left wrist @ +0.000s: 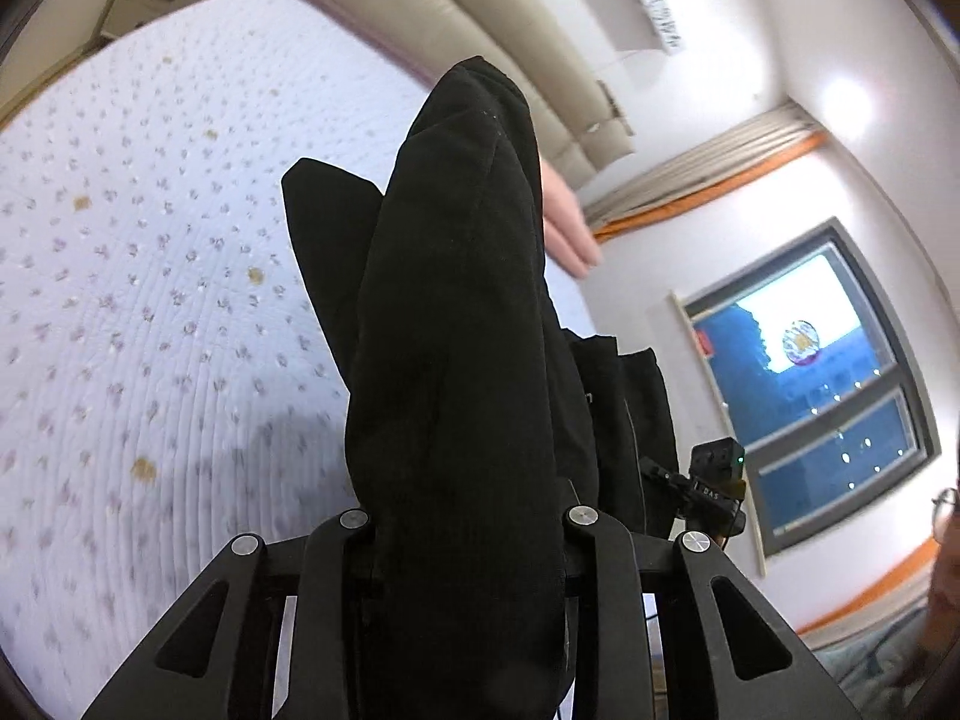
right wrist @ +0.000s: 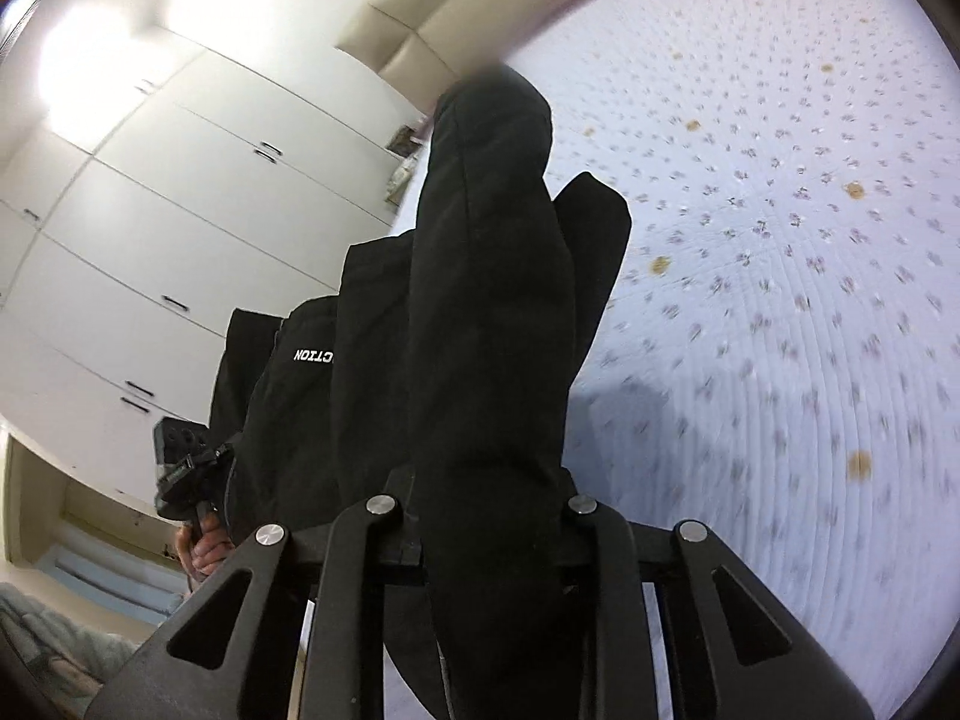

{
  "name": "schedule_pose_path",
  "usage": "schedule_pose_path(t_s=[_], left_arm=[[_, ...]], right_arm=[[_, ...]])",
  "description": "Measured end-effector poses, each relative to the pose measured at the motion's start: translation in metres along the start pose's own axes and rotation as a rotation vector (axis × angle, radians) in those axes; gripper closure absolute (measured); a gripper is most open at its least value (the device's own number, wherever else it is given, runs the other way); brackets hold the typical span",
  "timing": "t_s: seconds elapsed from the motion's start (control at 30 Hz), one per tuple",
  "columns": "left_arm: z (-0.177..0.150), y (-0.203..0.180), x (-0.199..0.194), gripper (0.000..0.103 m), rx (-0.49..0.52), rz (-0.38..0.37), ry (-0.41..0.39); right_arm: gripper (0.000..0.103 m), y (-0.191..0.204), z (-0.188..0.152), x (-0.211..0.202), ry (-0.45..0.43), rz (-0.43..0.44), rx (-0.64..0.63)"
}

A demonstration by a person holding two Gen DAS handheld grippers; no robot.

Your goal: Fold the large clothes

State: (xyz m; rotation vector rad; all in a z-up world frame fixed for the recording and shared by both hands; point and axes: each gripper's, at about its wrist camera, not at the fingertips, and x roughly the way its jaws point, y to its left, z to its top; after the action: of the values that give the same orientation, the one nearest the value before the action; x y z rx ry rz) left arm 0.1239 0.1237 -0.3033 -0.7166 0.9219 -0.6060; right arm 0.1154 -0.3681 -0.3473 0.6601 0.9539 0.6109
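The left gripper (left wrist: 468, 540) is clamping a thick fold of the black garment (left wrist: 456, 312), its jaws pressed against the cloth on both sides, and the fabric is hanging in the air above the quilted bedspread (left wrist: 150, 300). The right gripper (right wrist: 480, 516) is pinching another bunched part of the same black garment (right wrist: 486, 300), whose white lettering (right wrist: 313, 355) is showing upside down. A pink pillow (left wrist: 567, 222) is lying at the bedspread's far edge, by the padded headboard (left wrist: 456, 18). White wardrobe doors (right wrist: 180, 210) are standing beyond the bed.
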Motion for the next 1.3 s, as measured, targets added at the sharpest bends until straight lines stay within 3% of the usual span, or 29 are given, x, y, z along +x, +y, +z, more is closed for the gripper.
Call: schedule_pose_path(t_s=[0.1,0.3,0.47,0.6,0.67,0.7,0.77,0.8,0.83,0.9,0.93,0.97,1.07,1.13,1.17,1.3], left_arm=[[-0.024,-0.018,-0.038,0.074,0.025,-0.013,-0.011],[-0.084,-0.008,-0.093,0.074,-0.018,-0.020,-0.013],[-0.141,0.039,-0.090,0.074,-0.110,0.002,-0.011],[-0.186,0.088,-0.070,0.073,-0.196,0.083,-0.016],[-0.207,0.112,-0.067,0.072,-0.168,0.153,-0.067],[-0.216,0.137,-0.069,0.071,-0.244,0.127,-0.096],[-0.234,0.194,-0.069,0.057,-0.453,0.079,-0.135],[-0.244,0.218,-0.070,0.053,-0.529,0.065,-0.146],[-0.250,0.229,-0.072,0.052,-0.554,-0.006,-0.171],[-0.249,0.224,-0.081,0.051,-0.543,0.012,-0.176],[-0.244,0.209,-0.093,0.051,-0.502,0.100,-0.167],[-0.240,0.197,-0.102,0.051,-0.470,0.152,-0.176],[-0.223,0.148,-0.146,0.046,-0.325,0.318,-0.232],[-0.213,0.114,-0.159,0.037,-0.221,0.386,-0.255],[-0.210,0.098,-0.161,0.031,-0.169,0.411,-0.260],[-0.199,0.040,-0.119,0.031,0.009,0.474,-0.191]], right_arm=[[0.077,0.002,-0.004,-0.007,-0.009,-0.009,-0.019],[0.077,0.007,-0.026,-0.006,0.019,-0.052,-0.036],[0.077,-0.023,-0.063,0.010,0.054,-0.072,0.012],[0.078,-0.066,-0.097,0.029,0.052,-0.047,0.067],[0.078,-0.085,-0.112,0.043,0.059,-0.149,0.054],[0.078,-0.099,-0.118,0.049,0.067,-0.171,0.077],[0.077,-0.123,-0.125,0.057,0.067,-0.239,0.141],[0.074,-0.139,-0.132,0.061,0.076,-0.273,0.204],[0.070,-0.145,-0.136,0.062,0.072,-0.267,0.242],[0.062,-0.151,-0.142,0.055,0.054,-0.288,0.309],[0.050,-0.147,-0.145,0.045,0.041,-0.329,0.321],[0.050,-0.141,-0.145,0.034,0.026,-0.359,0.302],[0.050,-0.095,-0.141,0.000,-0.036,-0.508,0.178],[0.048,-0.053,-0.138,-0.008,-0.080,-0.531,0.048],[0.047,-0.035,-0.139,-0.005,-0.085,-0.533,0.001],[0.046,0.043,-0.142,0.045,-0.060,-0.539,-0.223]])
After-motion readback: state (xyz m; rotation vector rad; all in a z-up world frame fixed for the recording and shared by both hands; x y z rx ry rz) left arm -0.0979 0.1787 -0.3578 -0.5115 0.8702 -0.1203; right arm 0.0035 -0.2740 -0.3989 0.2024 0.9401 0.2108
